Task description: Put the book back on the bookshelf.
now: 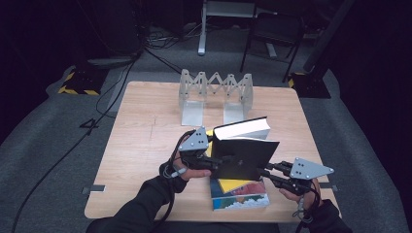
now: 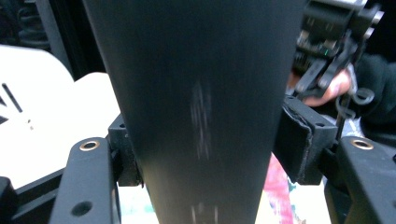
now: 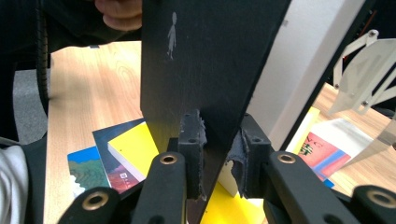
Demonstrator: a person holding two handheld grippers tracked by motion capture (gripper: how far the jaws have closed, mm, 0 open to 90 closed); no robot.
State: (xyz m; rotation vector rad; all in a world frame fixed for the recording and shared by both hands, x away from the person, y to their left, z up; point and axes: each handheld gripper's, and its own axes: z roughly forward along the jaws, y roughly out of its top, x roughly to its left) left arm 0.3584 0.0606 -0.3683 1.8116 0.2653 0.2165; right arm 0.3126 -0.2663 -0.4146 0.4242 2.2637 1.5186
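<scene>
Black book [image 1: 245, 158] is up off the bench [image 1: 145, 141], held over the stack of books [image 1: 240, 193], both tongs pinching it: left tongs [image 1: 216, 162] across its spine side, right tongs [image 1: 265, 174] on the lower cover edge. Risky, I'd say: the right pads [image 3: 192, 140] bite only a thin corner, so any twist between hands could let it slip and drop onto the stack, or bend the cover. The expanding rack [image 1: 216, 92] waits at the far edge. Readable writing? A small pale figure on the cover, lettering too blurred.
</scene>
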